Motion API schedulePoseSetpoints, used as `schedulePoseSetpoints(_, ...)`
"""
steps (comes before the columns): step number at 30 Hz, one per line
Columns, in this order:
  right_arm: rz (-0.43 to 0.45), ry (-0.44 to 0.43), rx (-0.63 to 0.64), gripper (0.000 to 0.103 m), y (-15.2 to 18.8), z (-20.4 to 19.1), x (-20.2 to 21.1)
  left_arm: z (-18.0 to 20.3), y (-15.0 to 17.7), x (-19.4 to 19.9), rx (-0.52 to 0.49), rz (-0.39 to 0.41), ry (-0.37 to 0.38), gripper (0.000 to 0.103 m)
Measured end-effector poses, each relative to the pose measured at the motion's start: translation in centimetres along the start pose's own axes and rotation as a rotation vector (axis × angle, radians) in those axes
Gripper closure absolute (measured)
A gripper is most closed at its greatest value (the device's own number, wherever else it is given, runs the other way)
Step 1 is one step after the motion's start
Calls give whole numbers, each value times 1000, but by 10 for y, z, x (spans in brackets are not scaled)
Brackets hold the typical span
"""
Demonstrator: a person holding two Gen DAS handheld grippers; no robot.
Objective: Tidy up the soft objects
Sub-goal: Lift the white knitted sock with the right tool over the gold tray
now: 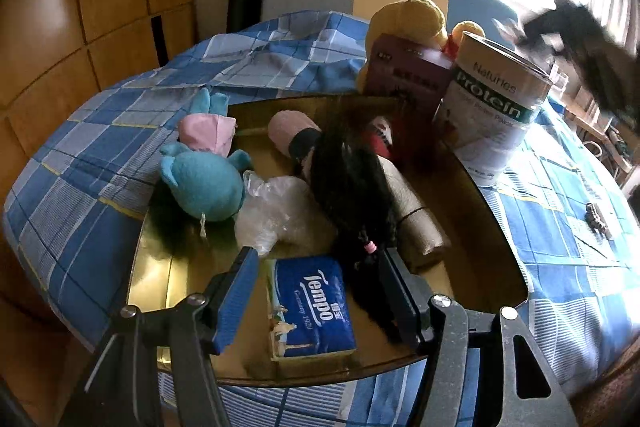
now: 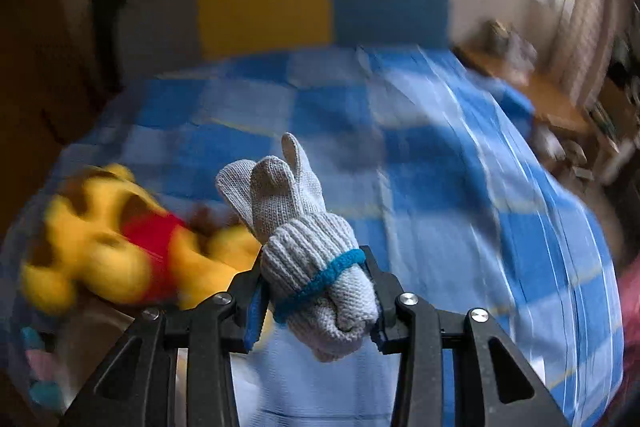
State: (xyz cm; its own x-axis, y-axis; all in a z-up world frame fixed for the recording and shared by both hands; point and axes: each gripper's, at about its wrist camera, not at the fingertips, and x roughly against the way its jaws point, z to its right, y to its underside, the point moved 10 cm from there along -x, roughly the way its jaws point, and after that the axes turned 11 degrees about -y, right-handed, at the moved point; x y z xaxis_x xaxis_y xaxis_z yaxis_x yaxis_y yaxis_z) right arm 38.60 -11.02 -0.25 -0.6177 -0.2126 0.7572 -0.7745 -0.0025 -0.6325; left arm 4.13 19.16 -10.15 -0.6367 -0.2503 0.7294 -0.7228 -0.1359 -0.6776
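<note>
While the left gripper (image 1: 316,291) gapes wide over the tissue pack (image 1: 310,307), the right gripper (image 2: 316,301) clamps a rolled grey glove (image 2: 308,247), fingertips pointing up and away.

Glossy gold tray (image 1: 168,279), crinkled clear plastic bag (image 1: 268,215), shiny plastic tissue pack (image 1: 310,307), fuzzy blue plush (image 1: 204,183), metal tin (image 1: 492,111). Lower centre: ribbed grey knit gloves (image 2: 308,247); checked cotton bedsheet (image 2: 420,155).
</note>
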Motion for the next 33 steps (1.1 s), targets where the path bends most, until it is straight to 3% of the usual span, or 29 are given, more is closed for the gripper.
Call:
schedulePoseSetpoints(4,63,-115,138,63,-22,-82,16,-3,1,0,7,-1,-3,40)
schedulePoseSetpoints(7,81,-246,241,63,-11,-148,32,-8,-1,2,21,4,-10,40)
schedulePoseSetpoints(10,29,-349,359,63,32,-205,39,-15,-1,3,33,9,-20,40)
schedulePoseSetpoints(13,-43,-420,411,63,84,-236,39,-26,-2,4,57,13,-36,40)
schedulePoseSetpoints(18,-120,-452,441,63,172,-246,39,-49,-3,6,105,18,-72,40)
schedulePoseSetpoints(22,-170,-347,426,63,229,-229,29,-58,0,5,130,10,-83,40)
schedulePoseSetpoints(27,-231,-324,376,59,264,-222,22,-52,2,7,121,10,-72,40)
schedulePoseSetpoints(30,-273,-364,358,57,280,-222,23,-45,3,10,105,14,-65,40)
schedulePoseSetpoints(33,-264,-388,344,42,287,-221,33,-43,3,10,101,18,-64,36)
